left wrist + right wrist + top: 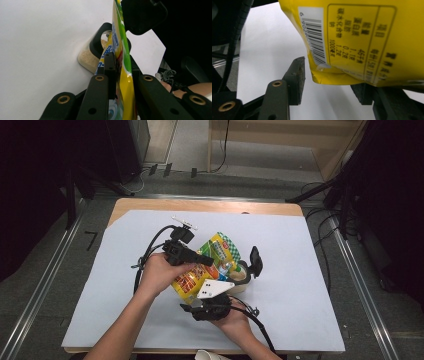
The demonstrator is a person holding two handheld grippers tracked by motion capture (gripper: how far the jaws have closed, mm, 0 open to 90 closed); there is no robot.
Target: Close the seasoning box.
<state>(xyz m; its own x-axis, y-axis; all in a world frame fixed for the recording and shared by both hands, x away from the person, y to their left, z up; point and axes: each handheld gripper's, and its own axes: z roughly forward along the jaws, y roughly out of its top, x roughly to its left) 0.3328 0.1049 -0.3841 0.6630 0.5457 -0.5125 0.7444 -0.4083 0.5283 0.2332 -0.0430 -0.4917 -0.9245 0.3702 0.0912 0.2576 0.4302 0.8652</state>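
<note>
Lab/studio, black curtains (pixel 30 180), floor cables (pixel 165 170), papered table (pixel 300 270)

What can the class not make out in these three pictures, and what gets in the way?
- Jar, left gripper view: the yellow pouch clamped in the left hand-held gripper covers its right part.
- Pouch front, high view: print too small; hand and grey plate cover parts.
- Pouch back, right gripper view: cut off by top and right edges; label blurred.

hidden: jar (pixel 87 58) mostly behind yellow packet (pixel 123 62) | cut off: packet's top edge
</note>
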